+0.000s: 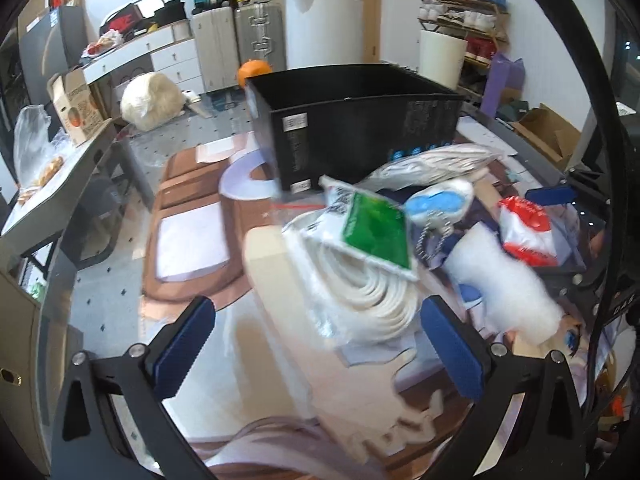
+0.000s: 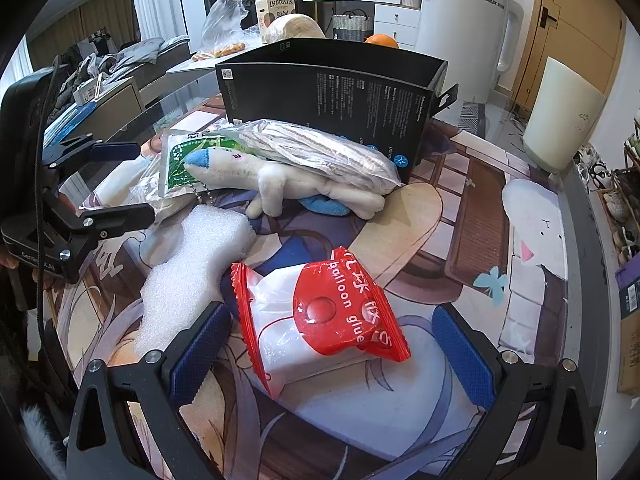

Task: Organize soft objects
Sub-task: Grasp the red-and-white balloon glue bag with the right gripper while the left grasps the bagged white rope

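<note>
My left gripper (image 1: 320, 344) is open, its blue pads on either side of a bagged coil of white rope with a green label (image 1: 360, 264). My right gripper (image 2: 332, 344) is open around a red and white balloon glue packet (image 2: 324, 320), also in the left wrist view (image 1: 528, 232). A white and blue plush toy (image 2: 288, 178), a white foam piece (image 2: 192, 264) and a bag of striped cloth (image 2: 320, 148) lie in a pile. A black box (image 2: 328, 88) stands open behind them. The left gripper (image 2: 100, 184) shows at the left of the right wrist view.
The table has a glass top over a printed anime mat (image 2: 480, 216). A white bin (image 2: 564, 120) stands at the far right. A side table (image 1: 48, 192) with bags and a carton is at the left. Suitcases, a white appliance and a shoe rack line the walls.
</note>
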A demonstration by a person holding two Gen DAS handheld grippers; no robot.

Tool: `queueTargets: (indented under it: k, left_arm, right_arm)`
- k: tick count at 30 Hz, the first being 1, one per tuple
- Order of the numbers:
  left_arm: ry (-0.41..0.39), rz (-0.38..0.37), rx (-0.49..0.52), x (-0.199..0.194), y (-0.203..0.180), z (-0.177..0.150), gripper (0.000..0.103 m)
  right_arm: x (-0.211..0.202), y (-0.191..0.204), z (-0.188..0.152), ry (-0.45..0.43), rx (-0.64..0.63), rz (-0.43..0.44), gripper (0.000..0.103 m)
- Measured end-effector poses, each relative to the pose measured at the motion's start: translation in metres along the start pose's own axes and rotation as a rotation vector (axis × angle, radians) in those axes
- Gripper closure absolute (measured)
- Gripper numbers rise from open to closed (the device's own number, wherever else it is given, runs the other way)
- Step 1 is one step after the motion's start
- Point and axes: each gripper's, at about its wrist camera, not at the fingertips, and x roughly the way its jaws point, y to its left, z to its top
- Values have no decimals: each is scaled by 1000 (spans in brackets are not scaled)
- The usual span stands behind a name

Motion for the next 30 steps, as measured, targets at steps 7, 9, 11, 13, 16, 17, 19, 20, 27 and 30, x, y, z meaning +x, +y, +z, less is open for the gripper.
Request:
queueTargets:
  k: [7, 9, 11, 13, 16, 17, 19, 20, 27, 30]
  left_arm:
    - [57, 34, 10, 19, -9, 12, 0]
    - [63, 34, -2, 20, -6, 12, 0]
    - [62, 32, -7, 20, -3, 11, 0]
    - [62, 50, 1, 19, 0, 10, 0]
    - [64, 56, -1, 19, 4, 10, 0]
    - [66, 54, -1, 20, 4, 10, 0]
    - [69, 50, 2, 21, 4, 11, 0]
    - [71, 45, 4, 21, 4, 12, 0]
    - [80, -19, 3, 24, 1, 14, 9]
    - [65, -29, 12, 22, -1, 15, 24]
  right_arm:
    - [0, 0, -1, -3, -1, 3, 1]
    - [0, 0, -1, -2, -1, 2, 1]
    - [0, 0, -1, -2, -2, 4, 1]
    - [-1, 0, -1, -2, -2, 6, 1]
    - [-1, 0, -1, 0, -1, 6, 1]
    - [-1, 0, -1, 0, -1, 6, 1]
    - [-1, -1, -1, -1, 0, 5, 1]
    - [-1, -1, -1, -1, 0, 6, 1]
    - [1, -2, 1, -15, 3, 4, 1]
    - [0, -2, 1, -17, -1, 9, 9]
